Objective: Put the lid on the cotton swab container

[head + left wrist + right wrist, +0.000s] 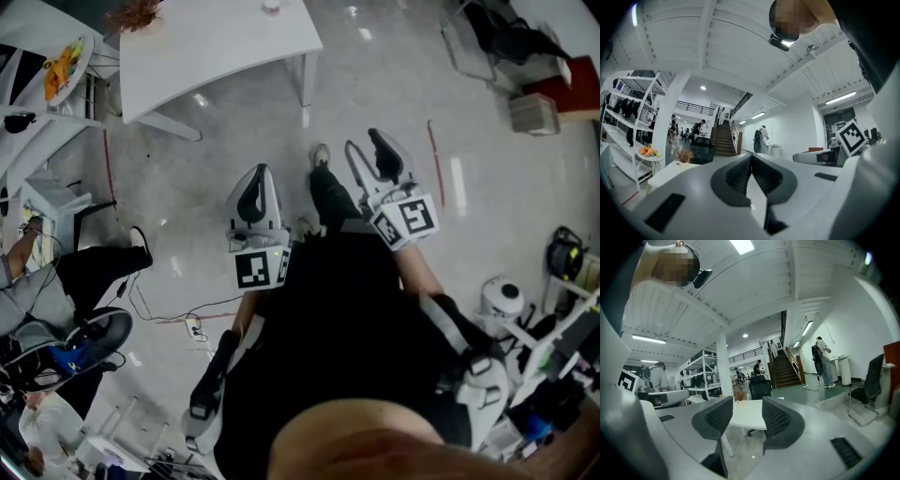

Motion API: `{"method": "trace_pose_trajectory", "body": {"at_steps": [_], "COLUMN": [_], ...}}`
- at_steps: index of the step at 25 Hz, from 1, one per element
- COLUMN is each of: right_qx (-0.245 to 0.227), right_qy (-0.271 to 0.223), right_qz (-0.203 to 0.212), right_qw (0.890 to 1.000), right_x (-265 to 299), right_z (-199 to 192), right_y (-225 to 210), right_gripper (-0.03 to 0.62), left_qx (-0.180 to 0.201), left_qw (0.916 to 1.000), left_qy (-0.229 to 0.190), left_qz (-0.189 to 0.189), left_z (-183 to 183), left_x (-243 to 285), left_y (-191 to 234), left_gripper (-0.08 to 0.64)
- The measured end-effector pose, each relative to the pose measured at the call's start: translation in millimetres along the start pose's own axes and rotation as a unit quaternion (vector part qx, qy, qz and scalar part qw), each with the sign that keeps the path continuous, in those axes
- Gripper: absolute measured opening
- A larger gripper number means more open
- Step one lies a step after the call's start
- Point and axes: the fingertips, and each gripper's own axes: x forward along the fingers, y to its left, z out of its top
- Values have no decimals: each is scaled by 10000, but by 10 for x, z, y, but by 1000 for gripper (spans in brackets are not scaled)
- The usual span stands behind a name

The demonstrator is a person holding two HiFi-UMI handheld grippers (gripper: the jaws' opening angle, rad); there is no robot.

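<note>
Neither a cotton swab container nor a lid can be made out in any view. I stand over a grey floor with both grippers held in front of my body. My left gripper point(259, 180) point(751, 158) is shut, its dark pads meeting with nothing between them. My right gripper point(364, 146) point(746, 408) stands open and empty. Some way ahead is a white table point(216, 52) point(749, 416) point(670, 172), framed between the right jaws in the right gripper view. It carries a brownish dried plant point(137, 14) point(685, 155) and a small pale object point(272, 6), too small to identify.
A seated person point(66, 281) and floor cables point(192, 323) are at the left. A round white table with orange items point(66, 58) stands far left. Equipment and a stand point(506, 300) crowd the right. A black chair point(871, 389) and stairs point(785, 366) lie farther off.
</note>
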Motion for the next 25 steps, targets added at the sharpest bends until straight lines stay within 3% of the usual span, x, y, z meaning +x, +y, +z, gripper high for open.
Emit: {"method": "trace_pose_trajectory", "body": {"at_steps": [9, 13, 17, 22, 25], "right_qx": [-166, -272, -403, -583, -661], "right_qy": [-26, 33, 116, 116, 106], "right_qz": [253, 387, 517, 1042, 1275], "right_qw": [9995, 9989, 9978, 9928, 9896], "right_x": [1192, 1752, 2195, 2679, 2935], "right_z": [252, 370, 451, 451, 458], "right_y": [-602, -934, -1342, -1577, -1715], "right_gripper": [186, 186, 187, 187, 187], "left_qx": [199, 91, 307, 127, 327], "left_qw": [9997, 9996, 9989, 9991, 9982], "left_qy": [141, 193, 265, 312, 455], "left_qz": [52, 205, 232, 264, 191], "left_z": [-29, 55, 93, 39, -88], "left_x": [1182, 1838, 2412, 2877, 3121], "left_y": [420, 567, 629, 759, 837], "left_gripper": [6, 6, 6, 6, 6]}}
